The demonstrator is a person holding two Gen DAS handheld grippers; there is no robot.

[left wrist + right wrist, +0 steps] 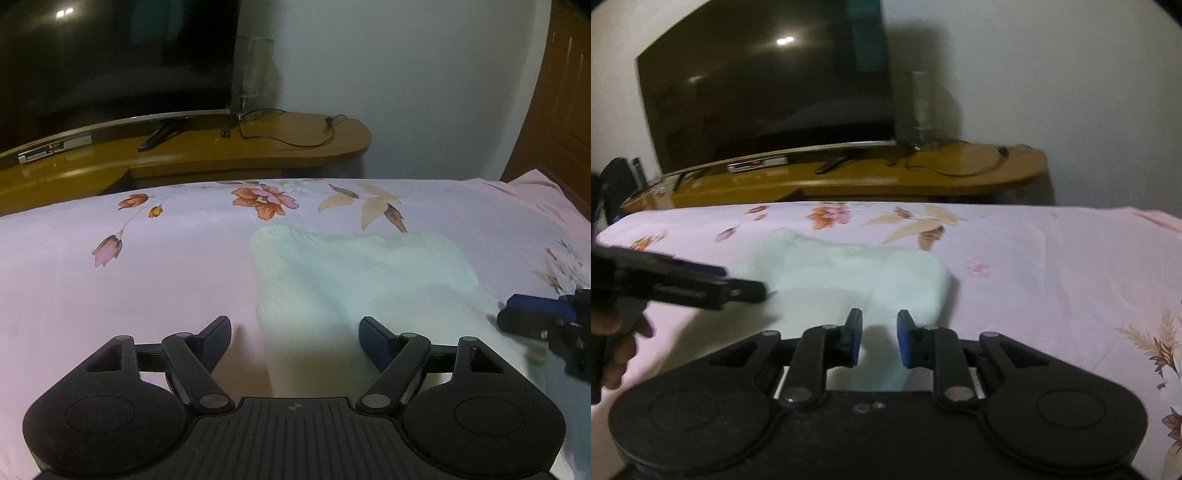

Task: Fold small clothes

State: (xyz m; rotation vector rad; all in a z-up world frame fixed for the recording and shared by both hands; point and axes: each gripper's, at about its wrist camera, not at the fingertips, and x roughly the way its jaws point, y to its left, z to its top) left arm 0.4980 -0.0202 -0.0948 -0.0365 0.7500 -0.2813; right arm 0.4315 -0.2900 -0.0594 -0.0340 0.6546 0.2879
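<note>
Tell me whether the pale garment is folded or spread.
Folded: the pale garment lies compact on the floral sheet, a layered edge across it.

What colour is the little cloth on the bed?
The cloth is pale mint-white, clearest in the left wrist view.

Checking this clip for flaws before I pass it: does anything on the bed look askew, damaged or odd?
Nothing stands out. The pale garment lies flat on the flowered sheet, unstained and untorn as far as the blur shows. Its far edge is uneven, with one corner poking up. Neither tool holds any cloth.
</note>
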